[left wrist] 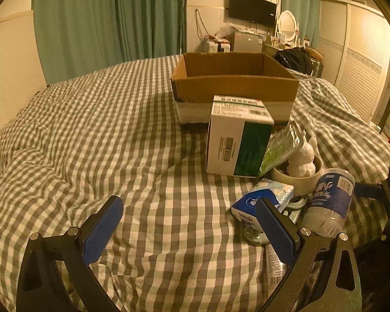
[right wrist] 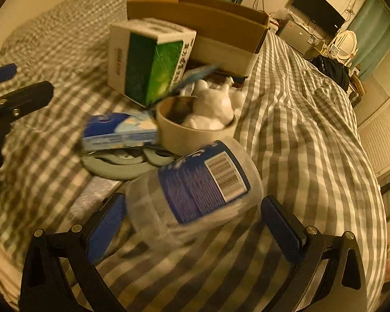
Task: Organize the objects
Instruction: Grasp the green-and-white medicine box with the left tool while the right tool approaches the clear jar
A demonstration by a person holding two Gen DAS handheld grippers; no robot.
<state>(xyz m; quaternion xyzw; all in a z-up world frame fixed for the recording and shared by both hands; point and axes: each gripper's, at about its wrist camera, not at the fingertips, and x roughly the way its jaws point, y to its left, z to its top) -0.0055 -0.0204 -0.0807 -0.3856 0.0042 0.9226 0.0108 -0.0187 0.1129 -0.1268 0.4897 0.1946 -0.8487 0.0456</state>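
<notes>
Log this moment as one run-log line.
left gripper: open, empty, over bedspread | right gripper: open, straddling lying plastic bottle, not closed | cardboard box: open, contents unseen | stage: approaching bottle

Count of things on the checked bed

There was one open cardboard box (left wrist: 234,83), one white-and-green carton (left wrist: 238,143), one clear plastic bottle (right wrist: 195,184) with a blue label, one blue tissue pack (left wrist: 262,200), one round bowl (right wrist: 192,135) and one white rabbit figure (left wrist: 303,160) sitting in it. One green foil packet (left wrist: 280,147) leaned by the carton. Grey pieces (right wrist: 122,162) lay under the pack; how many could not be told. Two grippers showed, left (left wrist: 189,231) and right (right wrist: 192,226).
</notes>
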